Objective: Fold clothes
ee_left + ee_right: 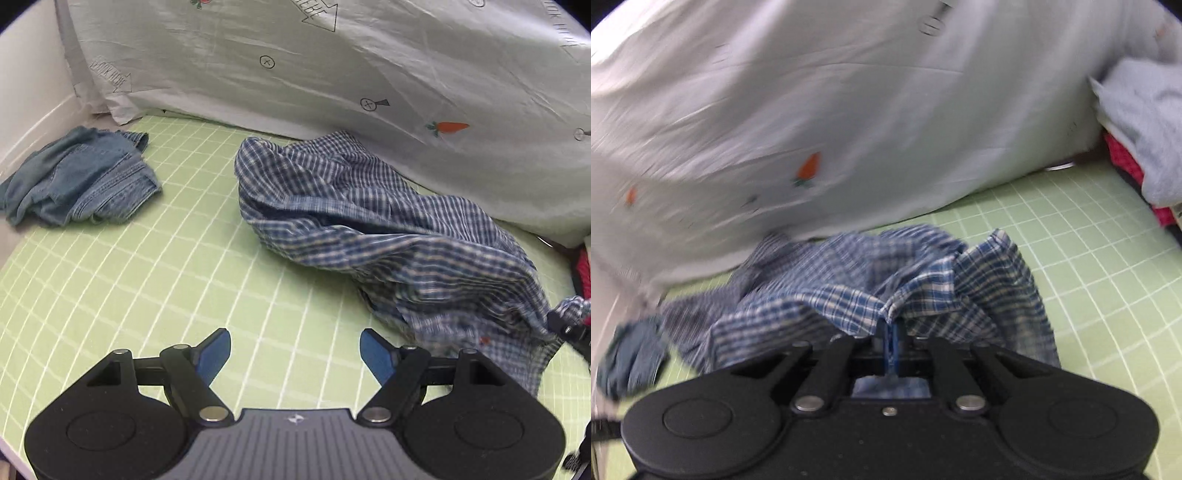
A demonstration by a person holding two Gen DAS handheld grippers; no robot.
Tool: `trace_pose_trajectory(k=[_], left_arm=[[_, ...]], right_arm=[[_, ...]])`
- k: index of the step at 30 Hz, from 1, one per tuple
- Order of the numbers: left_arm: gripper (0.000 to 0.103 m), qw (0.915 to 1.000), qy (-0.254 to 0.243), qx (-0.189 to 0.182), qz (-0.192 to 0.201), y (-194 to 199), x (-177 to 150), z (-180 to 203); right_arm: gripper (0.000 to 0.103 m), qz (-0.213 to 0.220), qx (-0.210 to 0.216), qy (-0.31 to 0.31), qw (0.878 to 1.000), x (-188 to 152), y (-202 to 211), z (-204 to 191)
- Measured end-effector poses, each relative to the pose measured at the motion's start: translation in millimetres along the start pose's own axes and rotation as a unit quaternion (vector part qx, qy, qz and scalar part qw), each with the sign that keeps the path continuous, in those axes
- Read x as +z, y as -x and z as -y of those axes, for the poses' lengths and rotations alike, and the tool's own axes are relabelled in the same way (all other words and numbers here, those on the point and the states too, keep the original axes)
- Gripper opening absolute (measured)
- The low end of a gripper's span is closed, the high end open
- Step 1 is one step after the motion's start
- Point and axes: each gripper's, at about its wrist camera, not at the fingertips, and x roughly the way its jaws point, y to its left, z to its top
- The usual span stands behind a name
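1. Left tongs (295, 350) are held wide open above the green grid mat (147, 277), nothing between the blue pads (216, 350); right tongs (892, 332) are clamped on an edge of the checked shirt (923, 280).
2. Crumpled and bunched, the shirt (351, 206) is seen lying on the mat beside the white cover (369, 74), one end lifted toward the right tongs (569, 328).
3. Thin blue-and-white woven check is shown on the shirt; the cover is creased and printed with carrots.
4. A folded denim piece (81, 177) is shown clearly only in the left view, well apart from the shirt.
5. A grey cloth (1145, 129) over red fabric (1126, 158) is caught only in the blurred right view.
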Motion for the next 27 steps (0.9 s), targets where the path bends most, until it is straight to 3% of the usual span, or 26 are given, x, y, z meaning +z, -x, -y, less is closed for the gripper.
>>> trace_pose_trajectory(k=[4, 8, 10, 12, 14, 16, 20, 27], left_arm=[[0.078, 0.9999, 0.007, -0.004, -0.014, 11.6, -22.0, -7.9], [0.078, 0.9997, 0.000, -0.010, -0.023, 19.0, -38.2, -14.4], [0.079, 0.9995, -0.003, -0.015, -0.028, 21.4, -44.8, -14.7], [0.081, 0.9992, -0.006, -0.019, -0.034, 23.7, -51.4, -15.0], [0.083, 0.9988, -0.008, -0.025, -0.042, 23.7, -58.0, -13.0], [0.083, 0.9981, -0.009, -0.034, -0.051, 20.7, -66.4, -7.8], [0.085, 0.9964, -0.011, -0.054, -0.064, 6.9, -77.8, 11.1], [0.086, 0.9937, 0.003, -0.089, -0.068, -28.5, -89.6, 49.5]], right_arm=[[0.002, -0.052, 0.031, 0.017, 0.998, -41.4, 21.3, -18.8], [0.003, -0.137, 0.063, 0.040, 0.988, -90.2, 30.4, -39.2], [0.005, -0.157, 0.072, 0.056, 0.983, -105.4, 39.8, -47.9], [0.016, -0.144, 0.071, 0.057, 0.985, -107.9, 55.2, -51.9], [0.061, -0.115, 0.057, 0.049, 0.991, -105.2, 73.3, -49.0], [0.076, -0.079, 0.028, 0.038, 0.996, -103.8, 91.7, -42.9], [0.082, -0.054, -0.029, 0.026, 0.998, -108.2, 117.4, -15.1], [0.082, -0.072, -0.091, -0.024, 0.993, -126.0, 131.8, 40.9]])
